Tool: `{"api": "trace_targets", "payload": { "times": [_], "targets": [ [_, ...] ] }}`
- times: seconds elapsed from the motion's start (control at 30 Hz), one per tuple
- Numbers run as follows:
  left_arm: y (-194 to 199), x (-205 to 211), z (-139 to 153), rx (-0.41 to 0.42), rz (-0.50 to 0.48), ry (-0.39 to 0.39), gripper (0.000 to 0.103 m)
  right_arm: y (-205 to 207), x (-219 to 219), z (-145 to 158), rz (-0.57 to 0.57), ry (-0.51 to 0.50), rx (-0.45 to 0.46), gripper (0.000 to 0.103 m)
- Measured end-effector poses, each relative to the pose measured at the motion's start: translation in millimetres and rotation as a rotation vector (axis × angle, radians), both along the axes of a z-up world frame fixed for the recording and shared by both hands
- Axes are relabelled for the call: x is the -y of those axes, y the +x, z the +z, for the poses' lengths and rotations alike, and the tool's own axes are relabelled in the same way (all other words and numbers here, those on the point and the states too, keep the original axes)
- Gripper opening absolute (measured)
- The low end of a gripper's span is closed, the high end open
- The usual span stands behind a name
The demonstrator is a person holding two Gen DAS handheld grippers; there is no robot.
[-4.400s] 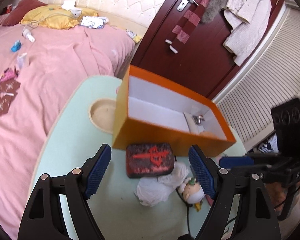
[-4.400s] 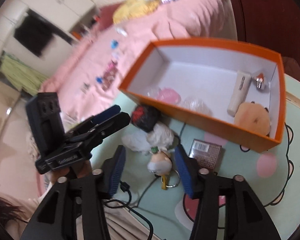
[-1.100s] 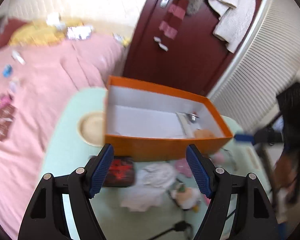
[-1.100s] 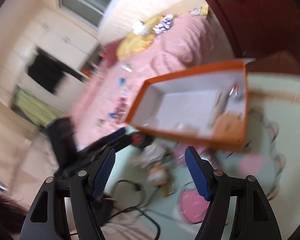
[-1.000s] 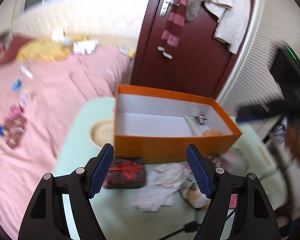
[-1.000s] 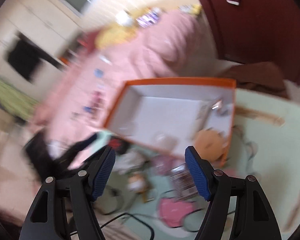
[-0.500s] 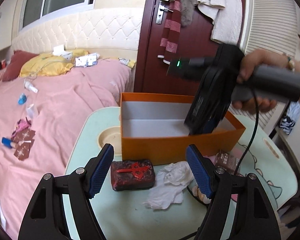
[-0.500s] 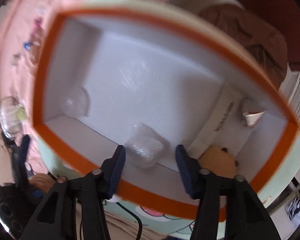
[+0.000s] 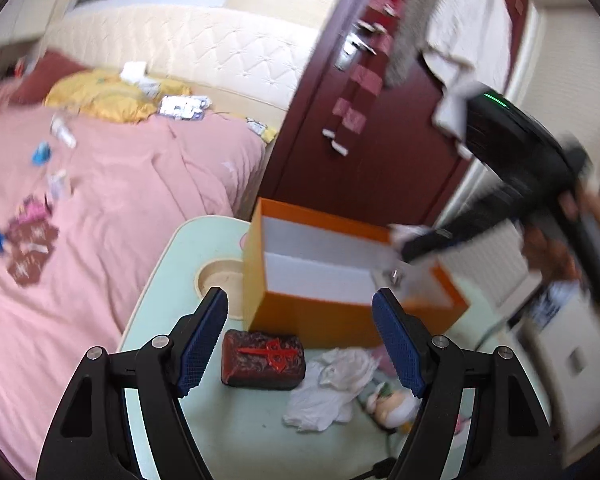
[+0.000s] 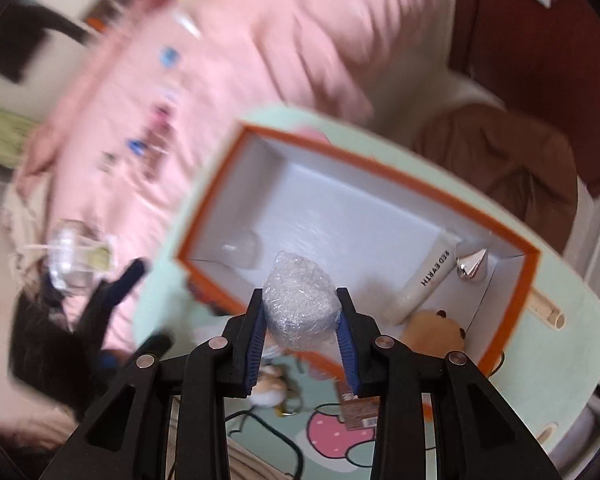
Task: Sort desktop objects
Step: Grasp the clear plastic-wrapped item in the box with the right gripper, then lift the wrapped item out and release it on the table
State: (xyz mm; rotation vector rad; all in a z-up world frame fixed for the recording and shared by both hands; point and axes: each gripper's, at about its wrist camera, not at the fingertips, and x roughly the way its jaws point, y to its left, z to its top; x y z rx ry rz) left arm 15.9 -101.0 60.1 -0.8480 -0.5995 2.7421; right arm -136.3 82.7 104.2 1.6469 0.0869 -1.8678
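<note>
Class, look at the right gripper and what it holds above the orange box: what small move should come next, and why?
Probably carry the bubble-wrapped bundle clear of the orange box before opening. The right gripper is shut on it above the box's near wall; the left gripper hangs open over the dark red case.

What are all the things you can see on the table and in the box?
Orange cardboard box: one, white inside, on the table.
Pale green table: one, beside the pink bed.
Clear bubble-wrap bundle: one, clamped in the right gripper above the box's near wall.
Cream cosmetic tube: one, lying in the box.
Silver cone-shaped object: one, in the box beside the tube.
Tan plush toy: one, in the box's corner.
Dark block with red markings: one, on the table before the box.
Crumpled white tissue: one, right of the block.
Small doll figure: one, beside the tissue.
Left gripper: open, empty, above the block.
Right gripper: closed on the bundle.
</note>
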Motion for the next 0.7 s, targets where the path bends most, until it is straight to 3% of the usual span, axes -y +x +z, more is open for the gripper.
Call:
{"api": "trace_targets", "payload": {
  "times": [0.1, 0.23, 0.4, 0.53, 0.6, 0.7],
  "targets": [
    [-6.5, 18.9, -9.2, 0.048, -0.010, 0.130, 0.075, 29.2, -10.5, 1.4, 0.006, -0.069, -0.056, 0.032],
    [-12.3, 27.4, -20.1, 0.109, 0.008, 0.194, 0.075, 56.5, -19.5, -19.1, -0.025, -0.111, -0.110, 0.033],
    [-14.0, 13.5, -4.1, 0.089, -0.009, 0.123, 0.075, 86.1, -26.5, -56.2, -0.075, -0.188, -0.143, 0.033],
    [-30.1, -9.4, 24.5, 0.061, -0.086, 0.048, 0.075, 105.0, -35.0, -59.0, -0.137, -0.264, -0.209, 0.048],
    [-46.8, -27.2, 41.0, 0.056, -0.158, 0.029, 0.075, 114.5, -44.1, -54.4, -0.183, -0.311, -0.266, 0.050],
    [-83.7, -63.5, 52.2, 0.167, -0.269, -0.055, 0.075, 128.0, -57.4, -50.4, -0.261, -0.367, -0.358, 0.062]
  ]
}}
